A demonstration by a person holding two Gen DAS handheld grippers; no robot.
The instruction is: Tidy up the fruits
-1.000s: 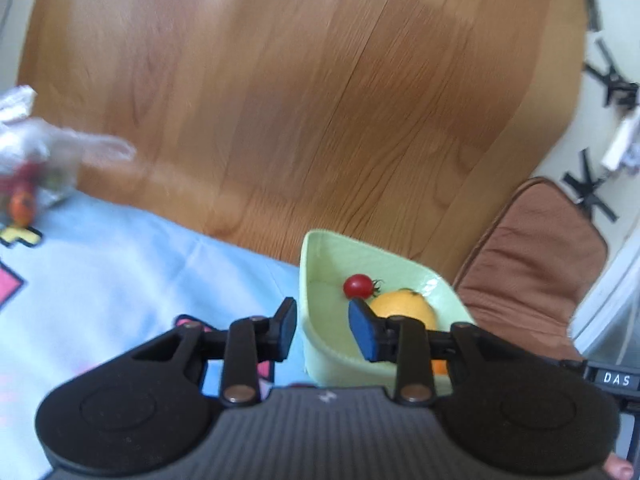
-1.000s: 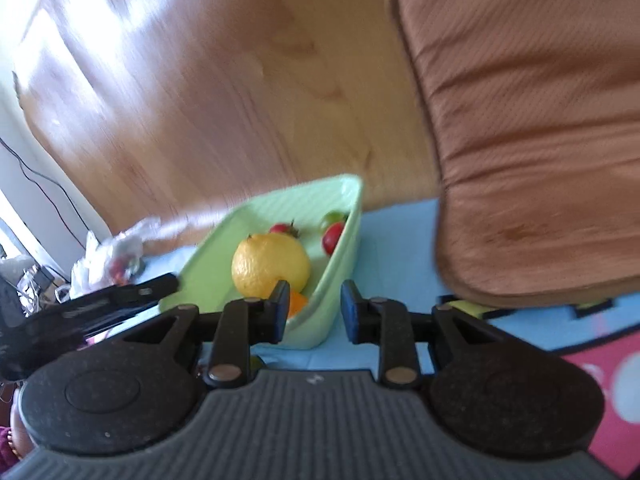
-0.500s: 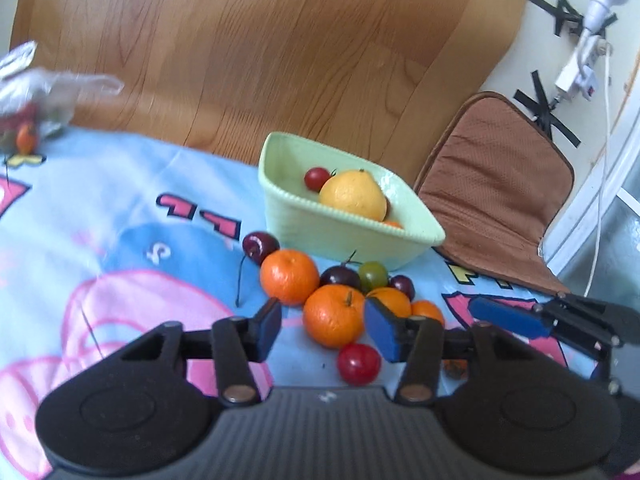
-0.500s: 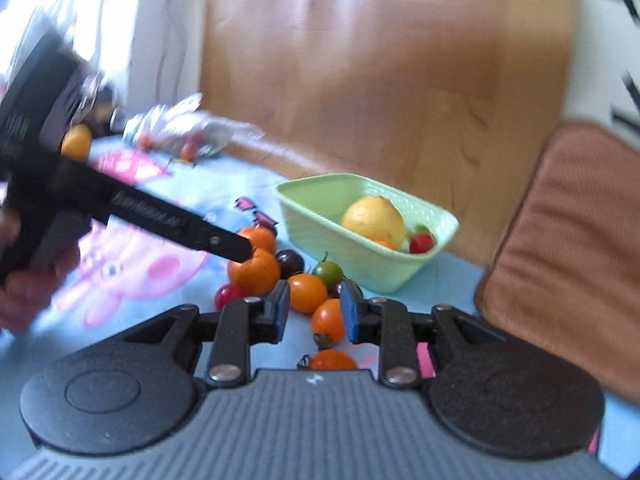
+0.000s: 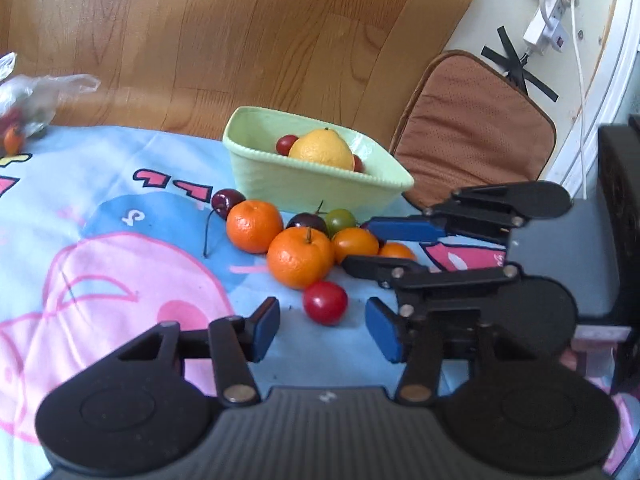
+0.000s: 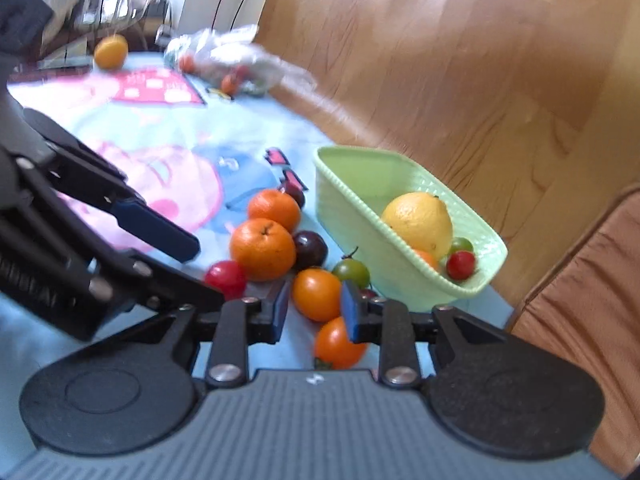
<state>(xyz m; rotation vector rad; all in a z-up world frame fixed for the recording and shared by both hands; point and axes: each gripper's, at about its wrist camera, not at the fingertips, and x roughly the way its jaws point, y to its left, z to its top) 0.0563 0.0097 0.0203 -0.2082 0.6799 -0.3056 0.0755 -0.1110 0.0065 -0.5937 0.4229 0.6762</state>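
A pale green bowl (image 5: 280,176) (image 6: 360,208) on the blue cartoon cloth (image 5: 100,184) holds a lemon (image 5: 322,154) (image 6: 418,222) and small tomatoes. In front of it lie two mandarins (image 5: 300,258) (image 6: 262,250), dark cherries (image 5: 307,222), a green tomato (image 5: 340,220) and orange tomatoes. My left gripper (image 5: 324,332) (image 6: 210,272) is open and its jaws are closing, with a red tomato (image 5: 325,302) (image 6: 226,278) at its tips, untouched. My right gripper (image 6: 314,312) (image 5: 358,245) has a narrow gap and its jaws are opening; an orange tomato (image 6: 316,294) (image 5: 354,244) sits between its tips.
A clear plastic bag of fruit (image 5: 28,108) (image 6: 236,64) lies at the cloth's far edge, with a lone orange (image 6: 111,52) beyond it. A brown cushion (image 5: 472,132) (image 6: 580,320) sits beside the bowl. Behind the cloth is wooden flooring. A power strip (image 5: 546,28) hangs on the wall.
Both grippers have drawn back from the bowl and sunk toward the loose fruit pile. The left jaws have spread wider. The right gripper has rolled round and now faces the left one.
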